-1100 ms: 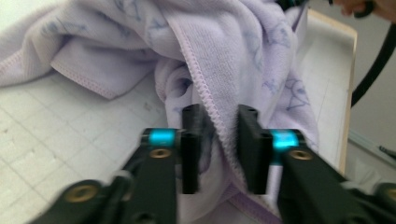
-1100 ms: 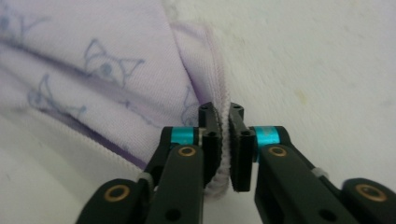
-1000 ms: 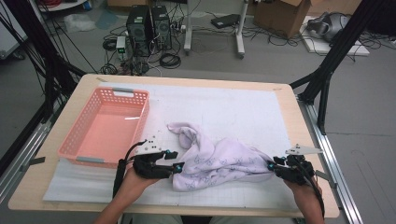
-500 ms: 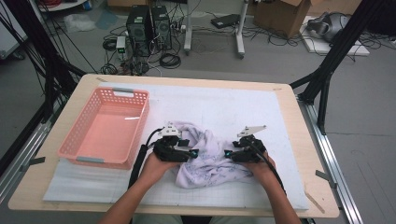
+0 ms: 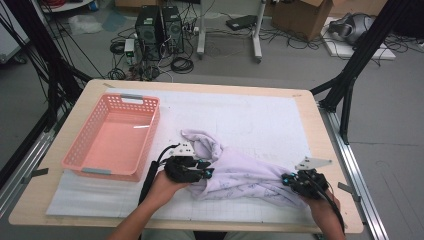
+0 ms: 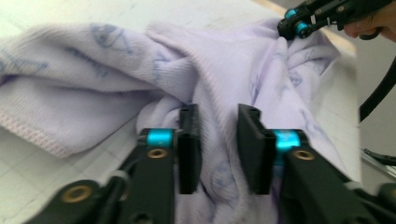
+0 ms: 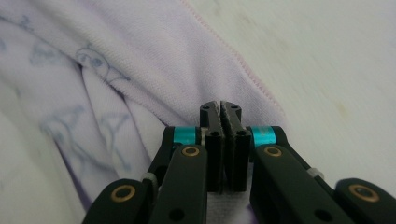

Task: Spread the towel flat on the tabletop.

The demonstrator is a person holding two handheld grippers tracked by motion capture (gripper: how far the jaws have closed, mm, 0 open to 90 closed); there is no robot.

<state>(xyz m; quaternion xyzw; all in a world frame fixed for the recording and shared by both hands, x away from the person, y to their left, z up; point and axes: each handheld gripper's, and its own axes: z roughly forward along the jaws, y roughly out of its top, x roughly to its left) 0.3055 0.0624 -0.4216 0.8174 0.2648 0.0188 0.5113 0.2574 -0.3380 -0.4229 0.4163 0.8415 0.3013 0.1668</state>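
Note:
A pale lavender cloth with faint blue prints lies bunched on the white mat near the table's front edge. My left gripper rests at its left end. In the left gripper view its jaws stand apart with a thick fold of cloth between them, and they have just been closing. My right gripper is at the cloth's right corner. In the right gripper view it is shut on the cloth near its pink-stitched hem. The right gripper also appears far off in the left gripper view.
A pink plastic basket stands with nothing in it at the left of the mat. The wooden table's front edge runs just below both hands. Computers, cables and black frame legs stand on the floor beyond the table.
My right gripper has moved right and toward the near edge, drawing the cloth's right corner out. The cloth now lies stretched wider. My left gripper has barely shifted.

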